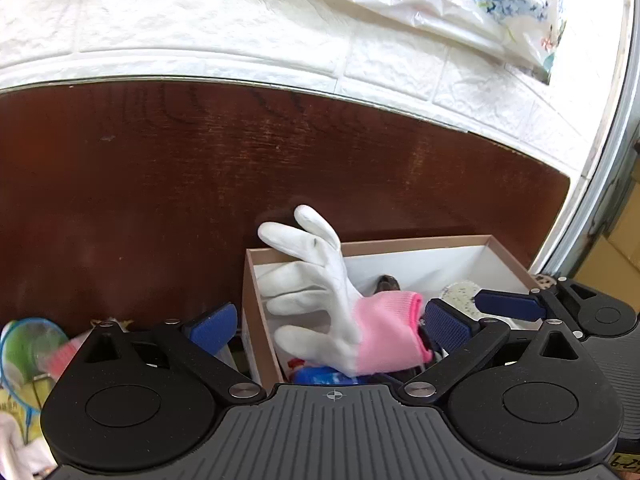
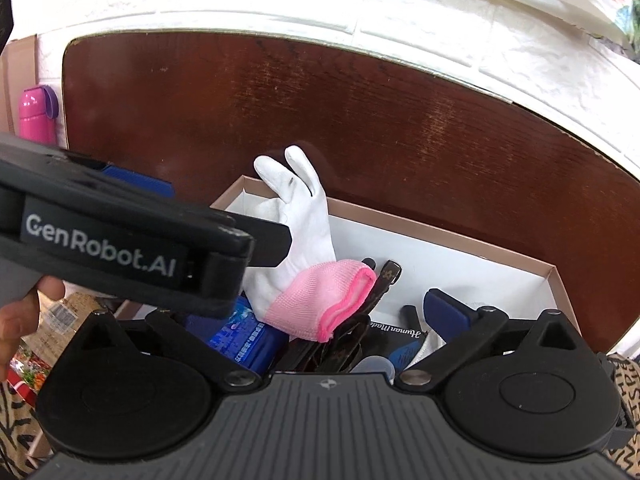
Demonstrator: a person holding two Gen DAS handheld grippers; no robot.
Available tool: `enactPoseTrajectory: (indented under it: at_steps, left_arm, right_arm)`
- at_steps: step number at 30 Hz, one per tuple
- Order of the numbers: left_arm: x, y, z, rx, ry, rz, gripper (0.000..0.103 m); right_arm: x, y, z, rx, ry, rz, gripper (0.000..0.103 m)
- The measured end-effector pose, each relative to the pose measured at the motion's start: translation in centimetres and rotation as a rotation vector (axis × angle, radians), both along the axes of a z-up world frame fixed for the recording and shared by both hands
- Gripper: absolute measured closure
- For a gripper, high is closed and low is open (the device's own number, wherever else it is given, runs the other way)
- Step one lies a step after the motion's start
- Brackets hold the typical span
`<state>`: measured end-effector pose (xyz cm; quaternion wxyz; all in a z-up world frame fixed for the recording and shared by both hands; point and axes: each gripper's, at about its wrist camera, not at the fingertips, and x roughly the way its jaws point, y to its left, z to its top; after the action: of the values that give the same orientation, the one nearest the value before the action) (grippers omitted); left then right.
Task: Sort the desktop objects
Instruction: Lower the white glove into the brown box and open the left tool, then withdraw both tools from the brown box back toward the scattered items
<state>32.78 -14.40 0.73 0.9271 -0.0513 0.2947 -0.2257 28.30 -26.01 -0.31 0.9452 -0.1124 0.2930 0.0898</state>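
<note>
A white glove with a pink cuff (image 1: 328,300) lies in an open cardboard box (image 1: 420,242), its fingers draped over the box's back left rim. My left gripper (image 1: 332,330) is open, its blue pads either side of the pink cuff, not closed on it. In the right wrist view the glove (image 2: 304,232) rests on a blue packet (image 2: 248,338) and dark items in the box (image 2: 460,238). My right gripper (image 2: 304,312) is open just behind the cuff; its left finger is hidden by the left gripper's body (image 2: 120,240).
The box stands on a dark brown wooden table (image 1: 160,200) against a white brick-pattern wall (image 1: 200,20). A green-and-blue packet (image 1: 28,356) lies at the left. A pink bottle (image 2: 36,114) stands at the far left. A speckled round item (image 1: 460,294) lies in the box.
</note>
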Motion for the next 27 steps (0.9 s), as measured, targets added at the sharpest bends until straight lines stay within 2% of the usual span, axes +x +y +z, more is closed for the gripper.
enactPoseTrajectory:
  at_steps: [5,14,27]
  left_arm:
    - [-1.8,0.1,0.7,0.02,0.009,0.022,0.0]
    - [-7.5,0.8,2.0,0.041,0.0,0.063,0.0]
    - [-17.2,2.3,3.5,0.048,-0.067,0.09,0.0]
  right_arm:
    - [-1.8,0.0,1.0,0.024,-0.03,-0.004,0.0]
    - [-6.4,-0.3,2.7,0.102,-0.079,-0.006,0.0]
    - [-15.2,0.1,4.0,0.174,-0.134,0.022,0.0]
